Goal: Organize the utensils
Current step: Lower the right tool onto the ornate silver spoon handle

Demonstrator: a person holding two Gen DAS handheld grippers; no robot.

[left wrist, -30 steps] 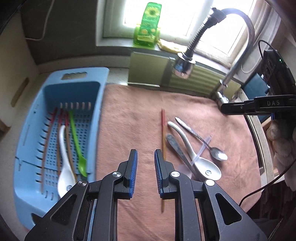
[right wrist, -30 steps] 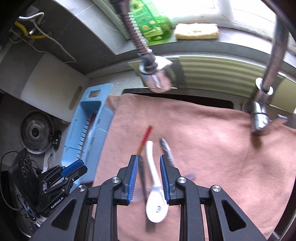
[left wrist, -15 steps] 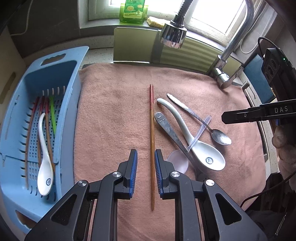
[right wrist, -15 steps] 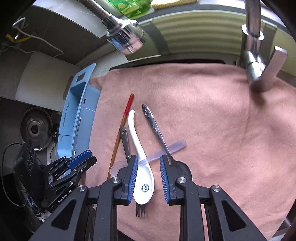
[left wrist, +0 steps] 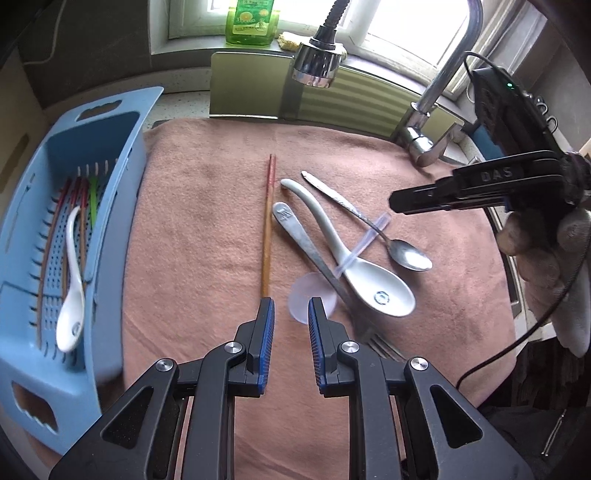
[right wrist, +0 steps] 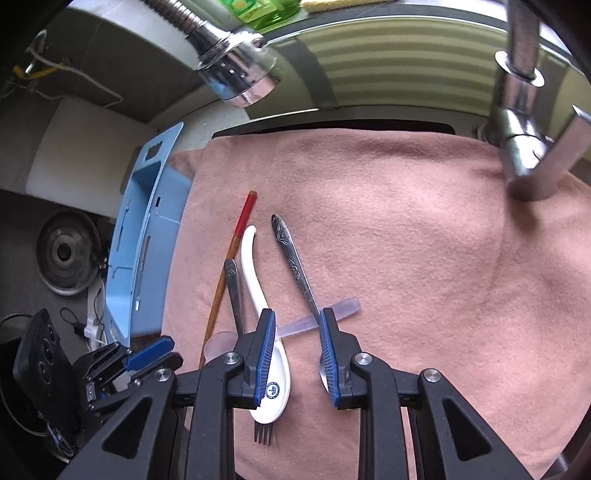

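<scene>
Two claws: both over a pink towel (left wrist: 207, 221) spread on the worktop, both pointing steeply down.
Blue basket (left wrist: 122, 192): far left, beside the towel's left edge; holds a white ceramic spoon (left wrist: 70, 295), a green utensil (left wrist: 93, 201) and several red and brown chopsticks (left wrist: 72, 195), all lying lengthwise.
Left claw (left wrist: 291, 306): released, nothing between the blue pads; left fingertip (left wrist: 266, 308) just over the near end of the lone chopstick, right fingertip over the rim of the clear spoon's bowl.
Chopstick (left wrist: 266, 236): red at the far end, brown toward the near end, straight on the towel, just left of the loose pile.
Fork (left wrist: 314, 247): metal, handle near the chopstick, running diagonally under the white spoon, tines showing beyond the left claw's right finger.
Clear plastic spoon (left wrist: 312, 297): round bowl beside the chopstick's near end, thin handle crossing over the white spoon and the metal spoon.
White spoon (left wrist: 373, 288): ceramic, blue mark in the bowl, resting across the fork.
Metal spoon (left wrist: 410, 254): rightmost of the pile, patterned handle angled away toward the window.
Right claw (right wrist: 297, 314): released, gripping nothing; left fingertip (right wrist: 267, 321) above the white spoon's neck, right fingertip above the metal spoon's handle, clear handle passing across the gap.
Tap (left wrist: 436, 110): right rear of the towel, spray head (left wrist: 316, 62) hanging above the back edge.
Windowsill: green bottle (left wrist: 251, 22) and yellow sponge (left wrist: 290, 38).
</scene>
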